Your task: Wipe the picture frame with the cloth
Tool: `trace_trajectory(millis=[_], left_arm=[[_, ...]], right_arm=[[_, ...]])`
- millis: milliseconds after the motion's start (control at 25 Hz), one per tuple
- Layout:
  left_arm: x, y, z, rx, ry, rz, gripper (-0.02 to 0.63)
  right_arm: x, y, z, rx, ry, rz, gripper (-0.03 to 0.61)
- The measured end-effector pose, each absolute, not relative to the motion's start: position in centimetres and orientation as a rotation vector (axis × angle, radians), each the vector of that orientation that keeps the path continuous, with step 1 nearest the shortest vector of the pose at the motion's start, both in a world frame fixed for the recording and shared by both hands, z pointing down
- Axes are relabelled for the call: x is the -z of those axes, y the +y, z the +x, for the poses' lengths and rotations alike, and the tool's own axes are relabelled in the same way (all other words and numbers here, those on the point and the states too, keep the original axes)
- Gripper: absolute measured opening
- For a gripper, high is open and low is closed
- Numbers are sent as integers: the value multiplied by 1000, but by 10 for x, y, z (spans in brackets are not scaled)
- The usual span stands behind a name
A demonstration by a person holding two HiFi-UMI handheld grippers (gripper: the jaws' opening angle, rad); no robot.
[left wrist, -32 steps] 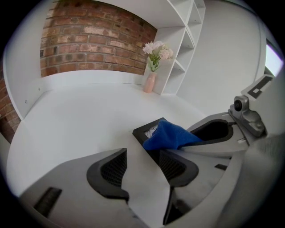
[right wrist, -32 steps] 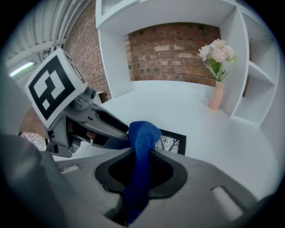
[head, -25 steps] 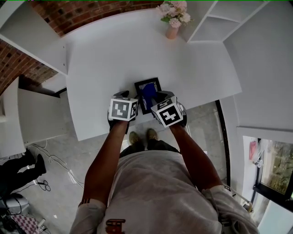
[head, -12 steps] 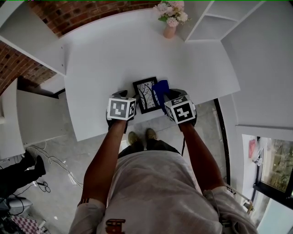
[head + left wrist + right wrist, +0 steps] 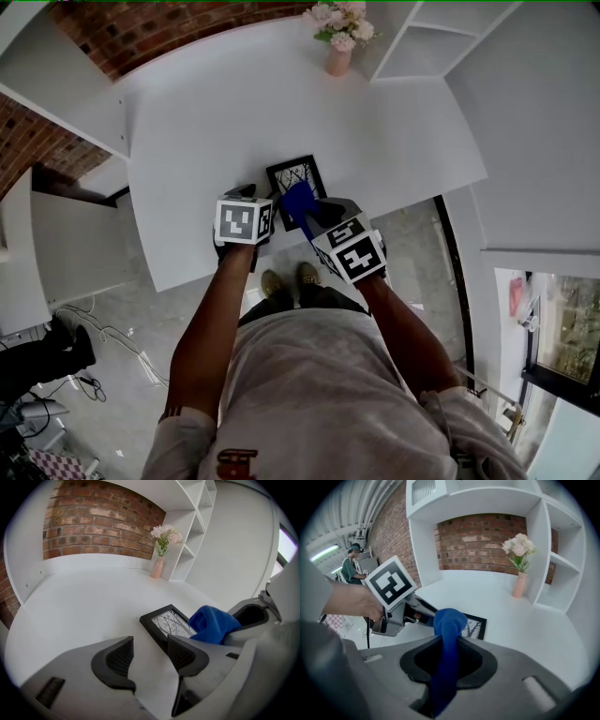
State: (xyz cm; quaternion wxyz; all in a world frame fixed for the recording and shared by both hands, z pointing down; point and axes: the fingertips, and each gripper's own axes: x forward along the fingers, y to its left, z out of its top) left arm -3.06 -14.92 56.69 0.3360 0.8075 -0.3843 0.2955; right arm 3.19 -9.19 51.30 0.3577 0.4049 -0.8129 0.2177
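A black picture frame (image 5: pixel 294 174) with a tree print lies flat near the white table's (image 5: pixel 216 112) front edge. My right gripper (image 5: pixel 315 214) is shut on a blue cloth (image 5: pixel 297 201), whose bunched end rests over the frame's near right part. In the right gripper view the cloth (image 5: pixel 448 634) runs up between the jaws and hides part of the frame (image 5: pixel 476 626). My left gripper (image 5: pixel 257 197) stands open at the frame's left side. In its view only white table shows between the jaws, and the frame (image 5: pixel 169 622) passes behind the right finger (image 5: pixel 186 652).
A pink vase of flowers (image 5: pixel 336 39) stands at the table's far edge beside white shelves (image 5: pixel 436 37). Brick wall (image 5: pixel 159 23) runs behind. The table's front edge is just under both grippers. A person (image 5: pixel 349 567) is far off in the right gripper view.
The right gripper with the cloth swung out to the frame's right side, then came back left over the frame's near part. The left gripper stayed at the frame's left.
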Motion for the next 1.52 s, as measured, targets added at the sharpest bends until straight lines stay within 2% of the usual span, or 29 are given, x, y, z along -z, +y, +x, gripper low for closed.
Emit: trace_trajectory(millis=[360,1200,1520], left_arm=[[-566,-148,-30,-766,-1000,2106,222],[-566,-150,-30,-780,-995,2120,222],[-561,-150,-28,-786,-998,2145,222]], right_arm=[[-547,-68,-5,-578,-2070,874,78],[-546,-85,107,-633,-1930,1142,78],[-517,-99,113,-649,-2030,1235,78]])
